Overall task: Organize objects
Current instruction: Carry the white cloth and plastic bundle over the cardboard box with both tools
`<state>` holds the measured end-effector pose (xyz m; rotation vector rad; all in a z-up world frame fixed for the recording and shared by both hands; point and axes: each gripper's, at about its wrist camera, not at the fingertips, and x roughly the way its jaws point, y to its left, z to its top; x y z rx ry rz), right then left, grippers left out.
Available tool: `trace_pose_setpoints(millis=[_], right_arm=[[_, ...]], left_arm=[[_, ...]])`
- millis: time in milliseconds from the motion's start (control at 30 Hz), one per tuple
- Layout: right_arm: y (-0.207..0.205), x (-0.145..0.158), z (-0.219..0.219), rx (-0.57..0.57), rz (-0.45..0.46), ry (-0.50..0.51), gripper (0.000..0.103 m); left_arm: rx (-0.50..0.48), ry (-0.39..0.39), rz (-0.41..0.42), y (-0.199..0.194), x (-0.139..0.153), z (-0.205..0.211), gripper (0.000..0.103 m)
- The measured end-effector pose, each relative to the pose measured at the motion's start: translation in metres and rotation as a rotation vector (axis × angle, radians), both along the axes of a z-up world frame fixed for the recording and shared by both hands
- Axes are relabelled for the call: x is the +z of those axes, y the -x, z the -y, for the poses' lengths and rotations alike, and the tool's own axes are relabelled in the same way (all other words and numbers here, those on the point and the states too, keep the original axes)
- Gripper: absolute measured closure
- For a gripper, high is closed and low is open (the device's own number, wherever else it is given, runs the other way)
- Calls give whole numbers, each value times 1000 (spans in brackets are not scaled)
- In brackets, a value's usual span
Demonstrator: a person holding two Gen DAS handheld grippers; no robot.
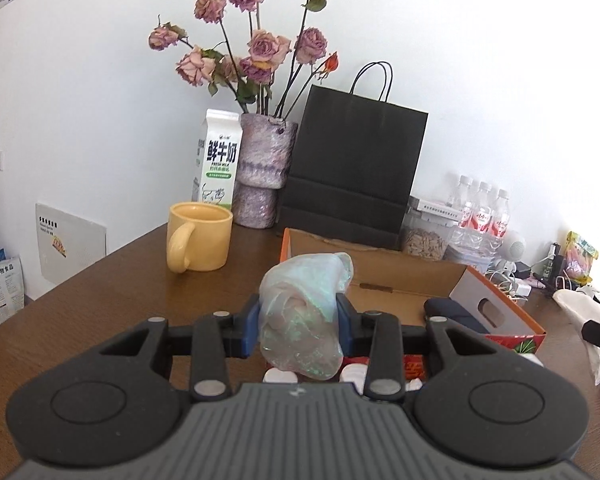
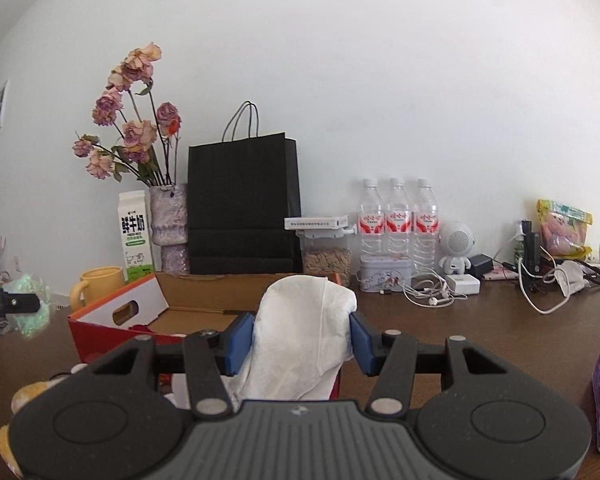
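The left gripper (image 1: 298,326) had its jaws partly closed on a crumpled, iridescent translucent plastic bag (image 1: 304,316), held upright above the brown wooden tabletop (image 1: 112,292). The right gripper (image 2: 302,338) likewise clamped a crumpled white cloth (image 2: 300,332), its long axis standing vertical. The open orange-and-white cardboard box (image 1: 404,280) lay just ahead of and below both loads, about equally near each hand, judging by the views.

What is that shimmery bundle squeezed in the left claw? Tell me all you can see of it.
The crumpled bundle looks like thin, translucent film with a pale green-pink sheen, wrapped around something pinkish inside. It stands roughly upright, clamped at both sides by the left gripper, whose blue pads press into it. It is held above the open cardboard box.
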<state>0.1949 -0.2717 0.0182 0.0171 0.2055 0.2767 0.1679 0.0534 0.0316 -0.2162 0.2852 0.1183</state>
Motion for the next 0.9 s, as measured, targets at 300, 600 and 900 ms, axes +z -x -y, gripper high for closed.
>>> trace_pose_setpoints(millis=[300, 600, 900], right_arm=[[-40, 26, -54, 101, 4, 4, 52], [-99, 20, -102, 119, -79, -9, 52], [-141, -1, -125, 82, -201, 25, 52]], left_arm=[[-27, -26, 45, -36, 23, 22, 64], [-19, -38, -16, -99, 27, 36, 64], [-16, -11, -100, -130, 7, 34, 64]])
